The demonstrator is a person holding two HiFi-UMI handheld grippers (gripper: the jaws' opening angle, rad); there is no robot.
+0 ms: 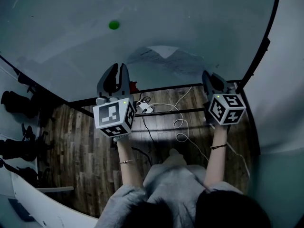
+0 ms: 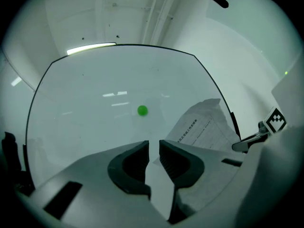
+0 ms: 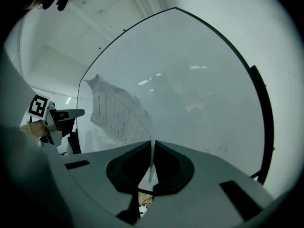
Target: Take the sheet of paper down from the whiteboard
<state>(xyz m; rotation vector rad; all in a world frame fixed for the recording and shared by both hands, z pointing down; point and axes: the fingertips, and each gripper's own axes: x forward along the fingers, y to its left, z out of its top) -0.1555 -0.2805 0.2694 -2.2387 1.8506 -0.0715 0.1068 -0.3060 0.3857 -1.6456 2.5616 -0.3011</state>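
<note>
mid-removal: right gripper (image 1: 209, 75) clamps the sheet of paper (image 1: 164, 61) at 3 o'clock, left gripper (image 1: 118, 68) stands apart around its 9 o'clock edge and should pinch next.

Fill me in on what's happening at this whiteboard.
A person stands at the whiteboard with a gripper in each hand, working on the sheet of paper. The right gripper is shut on one edge of the sheet. The left gripper has the sheet's other side between its jaws, but they stand apart and do not press on it. The sheet is buckled. The green magnet sits on bare board, apart from the sheet, so it does not pin it.
</note>
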